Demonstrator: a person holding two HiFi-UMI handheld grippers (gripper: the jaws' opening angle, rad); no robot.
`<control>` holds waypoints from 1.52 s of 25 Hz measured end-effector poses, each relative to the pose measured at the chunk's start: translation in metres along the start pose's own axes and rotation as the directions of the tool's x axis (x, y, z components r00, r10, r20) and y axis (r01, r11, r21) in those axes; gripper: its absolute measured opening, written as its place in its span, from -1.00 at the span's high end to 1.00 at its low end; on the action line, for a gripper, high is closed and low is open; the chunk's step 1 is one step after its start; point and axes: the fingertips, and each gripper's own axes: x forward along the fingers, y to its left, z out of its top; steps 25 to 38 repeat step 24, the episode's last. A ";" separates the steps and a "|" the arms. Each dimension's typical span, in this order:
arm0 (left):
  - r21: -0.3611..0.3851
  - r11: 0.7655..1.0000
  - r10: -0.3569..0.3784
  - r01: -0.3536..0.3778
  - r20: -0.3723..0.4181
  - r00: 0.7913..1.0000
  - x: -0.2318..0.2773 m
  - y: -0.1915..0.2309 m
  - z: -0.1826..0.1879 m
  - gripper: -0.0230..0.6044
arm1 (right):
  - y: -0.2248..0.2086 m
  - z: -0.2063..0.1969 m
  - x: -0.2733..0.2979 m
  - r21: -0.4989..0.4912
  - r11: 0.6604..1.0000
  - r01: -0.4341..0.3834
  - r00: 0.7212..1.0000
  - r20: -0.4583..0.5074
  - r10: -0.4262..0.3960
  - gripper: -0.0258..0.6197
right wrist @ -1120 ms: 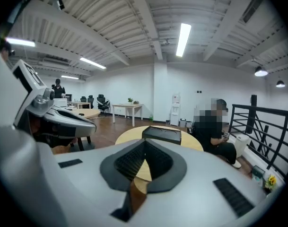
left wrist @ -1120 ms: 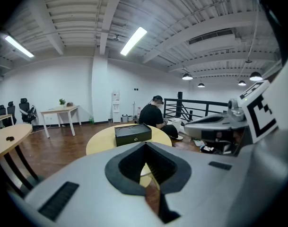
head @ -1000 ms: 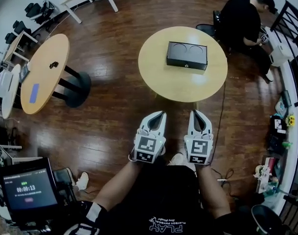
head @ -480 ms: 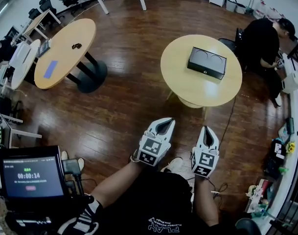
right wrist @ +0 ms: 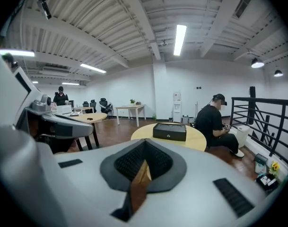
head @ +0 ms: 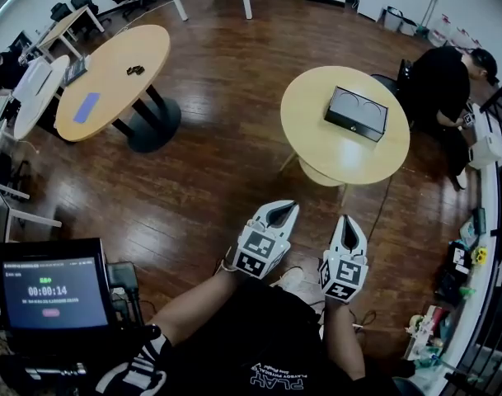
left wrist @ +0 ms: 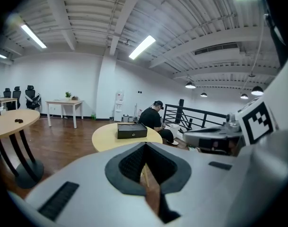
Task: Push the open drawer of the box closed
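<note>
Two grippers are held low in front of me, close to my body. The left gripper [head: 281, 210] and the right gripper [head: 349, 221] each have their jaws pressed together with nothing caught between them, and only a thin slit of wooden floor [head: 209, 163] shows through. The black box [head: 356, 113] lies on the round yellow table [head: 316, 151], well apart from both grippers and ahead to my right. I cannot tell from any view whether its drawer stands out or sits flush (at this range the front is just a dark face with one pale dot). A seated person [head: 436, 77] in black is just beyond the table. My hands are hidden under the grippers' marker cubes.
</note>
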 end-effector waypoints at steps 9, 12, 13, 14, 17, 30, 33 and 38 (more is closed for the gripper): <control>0.037 0.999 -0.025 0.023 0.052 0.998 0.011 0.000 0.013 0.94 | 0.006 0.015 -0.001 -0.038 0.999 0.008 0.998 0.055 -0.006 0.91; 0.043 0.999 -0.026 0.023 0.070 0.997 0.012 -0.001 0.019 0.94 | 0.003 0.019 -0.001 -0.041 0.999 0.014 0.998 0.066 -0.011 0.91; 0.043 0.999 -0.028 0.025 0.071 0.997 0.011 -0.002 0.019 0.94 | 0.003 0.019 -0.001 -0.043 0.999 0.014 0.998 0.068 -0.011 0.91; 0.044 0.999 -0.031 0.028 0.070 0.997 0.011 -0.003 0.018 0.94 | 0.003 0.019 -0.002 -0.045 0.999 0.014 0.998 0.069 -0.011 0.91; 0.045 0.998 -0.036 0.033 0.064 0.997 0.010 -0.004 0.014 0.94 | 0.004 0.018 -0.002 -0.046 0.999 0.015 0.998 0.066 -0.012 0.91; 0.041 0.999 -0.034 0.032 0.059 0.998 0.009 -0.001 0.010 0.94 | 0.008 0.013 -0.001 -0.048 0.999 0.010 0.998 0.059 -0.007 0.91; 0.041 0.999 -0.034 0.032 0.059 0.998 0.009 -0.001 0.010 0.94 | 0.008 0.013 -0.001 -0.048 0.999 0.010 0.998 0.059 -0.007 0.91; 0.041 0.999 -0.034 0.032 0.059 0.998 0.009 -0.001 0.010 0.94 | 0.008 0.013 -0.001 -0.048 0.999 0.010 0.998 0.059 -0.007 0.91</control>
